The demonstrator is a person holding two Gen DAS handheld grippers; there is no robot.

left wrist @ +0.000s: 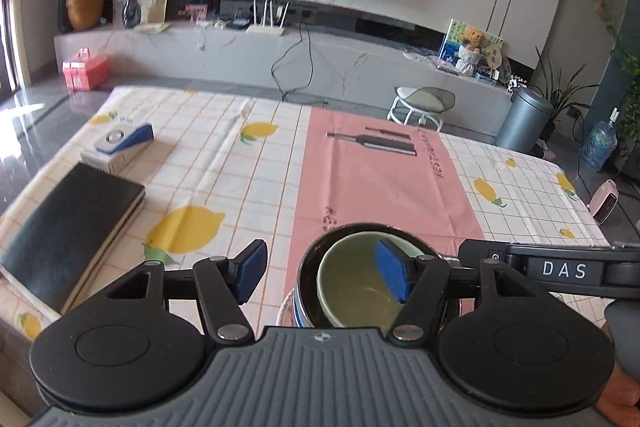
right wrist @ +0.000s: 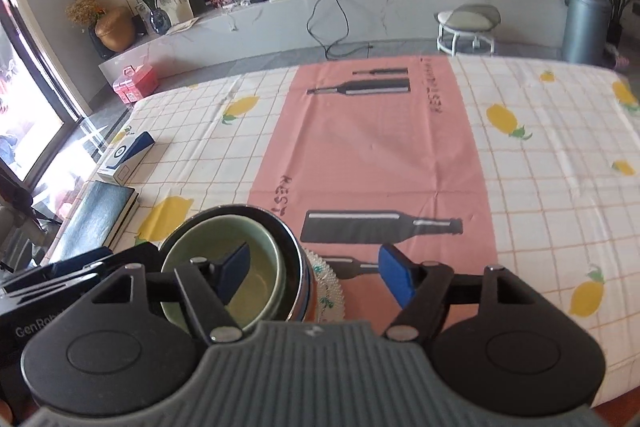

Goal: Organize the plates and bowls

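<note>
**Inspector:** What is recorded at the left edge of the table?

**Assistant:** A black notebook [left wrist: 72, 235] is seen lying flat on the lemon-print tablecloth [left wrist: 208, 163]. Just beyond it, a blue-and-white box [left wrist: 120, 145] is noted. Both are set well apart from the crockery.

**Inspector:** And the left gripper?

**Assistant:** The left gripper [left wrist: 320, 273] is found with its jaws spread wide. Nothing is pinched. In its own view, its left pad is seen over the cloth, while its right pad is seen over the bowl opening; whether the rim is touched cannot be told.

**Inspector:** Where is the crockery located?

**Assistant:** A green bowl [right wrist: 224, 275] is nested inside a dark bowl [right wrist: 296, 251], tilted toward one wall of it. The stack is placed at the near end of the pink runner [right wrist: 372, 155], on what appears to be a patterned plate [right wrist: 330, 289], of which only an edge is shown.

**Inspector:** The right gripper?

**Assistant:** The right gripper [right wrist: 316, 277] is likewise held apart, with nothing clamped. In the right wrist view, its left pad is seen over the green bowl and its right pad is seen over the runner, beside a printed bottle [right wrist: 380, 227]. Contact with the bowl cannot be confirmed.

**Inspector:** Anything further right?

**Assistant:** Only lemon-print cloth is observed there.
</note>
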